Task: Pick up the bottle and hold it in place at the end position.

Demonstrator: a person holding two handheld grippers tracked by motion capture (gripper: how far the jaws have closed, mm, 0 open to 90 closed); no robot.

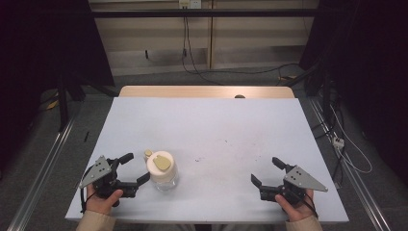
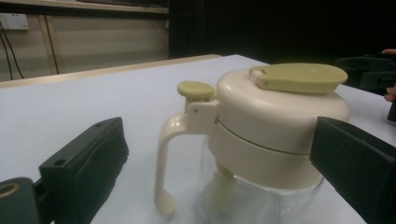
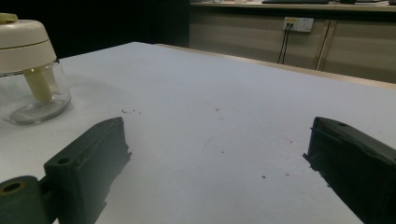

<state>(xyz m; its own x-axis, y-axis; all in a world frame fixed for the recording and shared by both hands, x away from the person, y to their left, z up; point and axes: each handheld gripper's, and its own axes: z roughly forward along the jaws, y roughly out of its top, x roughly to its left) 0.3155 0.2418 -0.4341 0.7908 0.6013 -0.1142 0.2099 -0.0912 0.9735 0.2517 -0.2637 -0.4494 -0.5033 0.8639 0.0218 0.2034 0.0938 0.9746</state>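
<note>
My left gripper (image 1: pixel 134 170) gapes beside the jar (image 1: pixel 162 171), lower left. Its glass looks slippery and fragile; I'd grip the cream lid (image 2: pixel 280 112). My right gripper (image 1: pixel 267 172) is released.

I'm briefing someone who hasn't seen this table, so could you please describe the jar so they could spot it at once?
On the pale blue table, look to the near left part, just beside the left gripper. There stands the jar: a clear glass base under a cream domed lid with a flat olive flap on top and a curved cream handle. It is the sole container on the table.
</note>
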